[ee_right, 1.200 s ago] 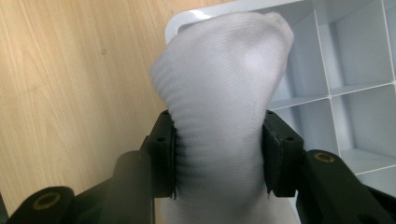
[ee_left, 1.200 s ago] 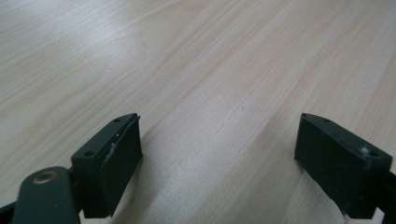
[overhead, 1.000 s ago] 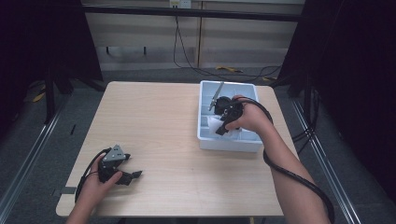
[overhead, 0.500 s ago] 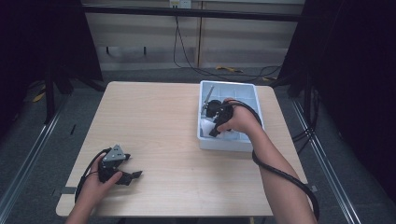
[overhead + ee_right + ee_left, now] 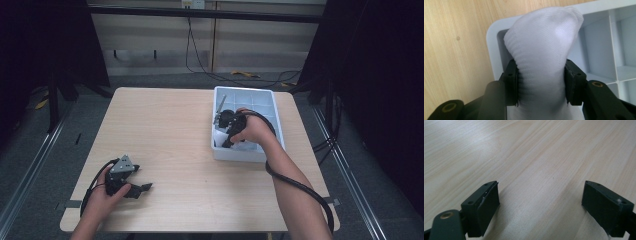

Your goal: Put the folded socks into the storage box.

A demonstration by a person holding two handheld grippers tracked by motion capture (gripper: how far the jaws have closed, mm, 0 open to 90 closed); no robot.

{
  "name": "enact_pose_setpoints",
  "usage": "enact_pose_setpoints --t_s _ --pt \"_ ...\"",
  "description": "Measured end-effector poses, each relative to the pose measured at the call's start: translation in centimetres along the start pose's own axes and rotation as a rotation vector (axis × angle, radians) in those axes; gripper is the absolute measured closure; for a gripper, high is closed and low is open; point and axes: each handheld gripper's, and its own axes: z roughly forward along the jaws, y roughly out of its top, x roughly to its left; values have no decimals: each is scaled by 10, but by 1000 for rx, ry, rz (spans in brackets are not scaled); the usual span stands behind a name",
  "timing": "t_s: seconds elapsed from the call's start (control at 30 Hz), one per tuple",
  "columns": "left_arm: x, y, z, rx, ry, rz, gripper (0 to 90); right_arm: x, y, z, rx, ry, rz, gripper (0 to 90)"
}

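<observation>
Two claws at work: one on each side of the bench, well apart from each other.
Bench (image 5: 185,150): pale wood grain, the largest thing in the high view; it carries the tray near its far right corner and the left claw near its front left corner.
Tray (image 5: 270,102): light grey-white plastic, divided into compartments by thin walls (the right gripper view shows a rounded corner of it lying on the wood, with partitions running off to the right).
Right arm (image 5: 295,195): bare forearm coming up from the bottom edge of the high view and slanting toward the tray, with a black cable looping beside it.
Right claw (image 5: 541,81): clamped on the sock, one black pad pressing each side of the fabric, which bulges out above the pads; in the high view the hand and claw sit over the near left part of the tray.
Sock (image 5: 544,45): white, ribbed knit, bunched into a rounded lump; it is held over the tray's corner compartment, close to the rim (whether it touches the tray floor I cannot tell).
Left claw (image 5: 540,207): jaws wide apart with only bare wood between them; it rests low on the bench in the left hand.
</observation>
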Motion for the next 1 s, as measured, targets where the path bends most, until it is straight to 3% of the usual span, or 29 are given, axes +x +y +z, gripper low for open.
enact_pose_setpoints --t_s 0.5,1.0 --pt "0 0 0 0 0 -1 141 -4 0 4 -28 21 20 526" --pt "0 0 0 -4 -7 -3 140 -6 4 8 1 35 18 526"
